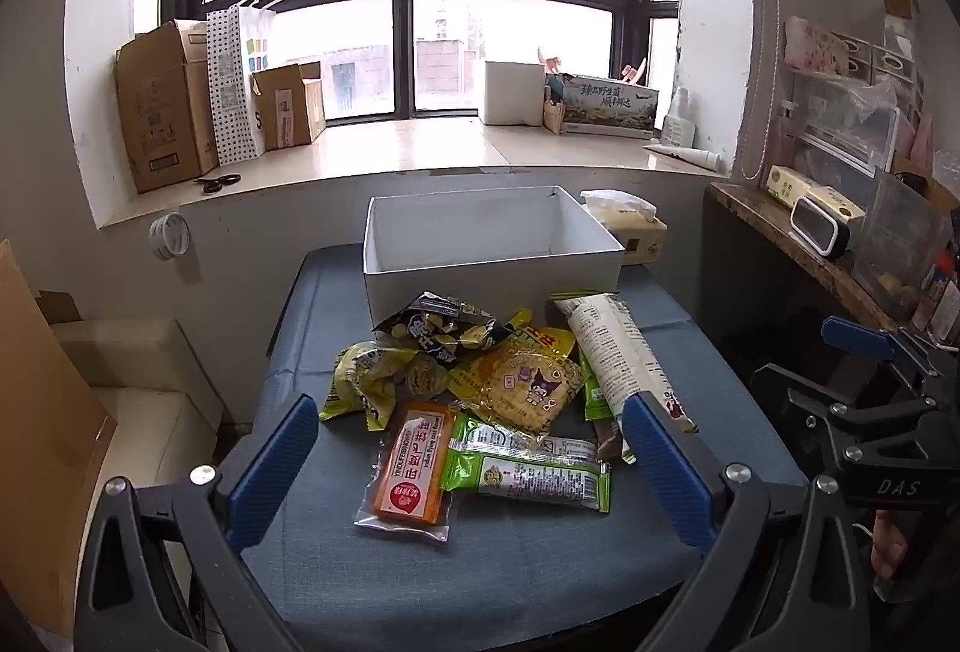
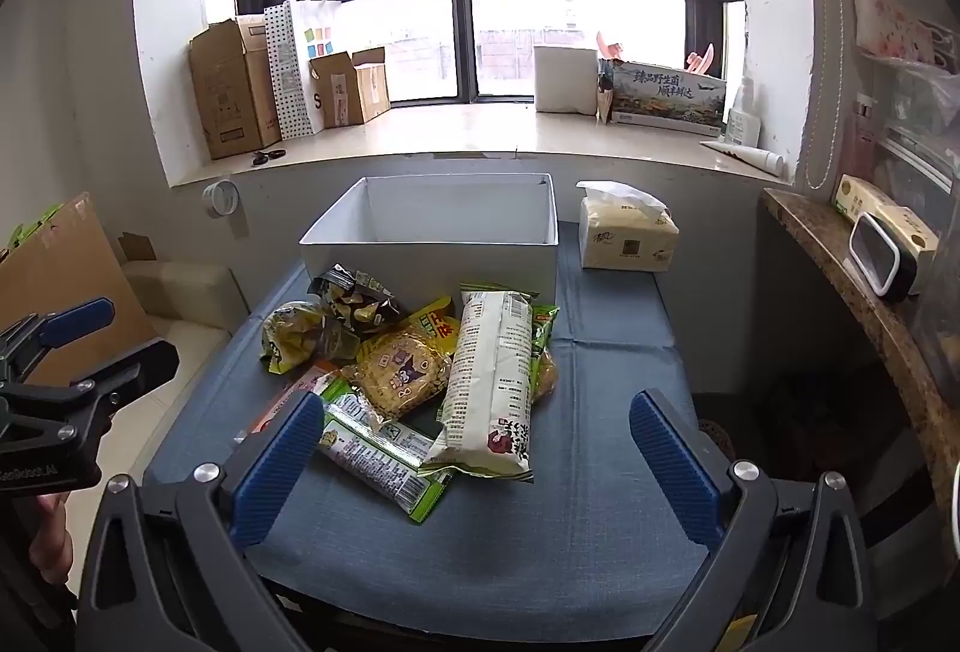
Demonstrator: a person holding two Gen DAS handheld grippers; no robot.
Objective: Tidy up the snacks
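Left gripper (image 1: 474,463): jaws spread wide, nothing between the pads, tilted down over the near edge of the tabletop.
Right gripper (image 2: 477,463): jaws spread wide, pinching nothing; the same downward tilt, beside the left one.
Snacks (image 1: 480,388): loose overlapping heap at the middle of the tabletop, just in front of the white box.
White box (image 1: 492,256): open-topped, at the far edge; the part of its inside that shows is bare.
Readable print: orange packet (image 1: 414,463) reads "Indian flying cake flavor"; yellow pack (image 1: 528,382) carries a cartoon figure; long white pack (image 2: 489,376) has Chinese text too small to read.
Tissue pack (image 2: 627,232): far right corner, beside the box.
Tabletop (image 1: 480,562): blue cloth cover.
Room: windowsill (image 1: 414,148) behind holds cardboard boxes, a dotted bag, scissors; shelf at right.
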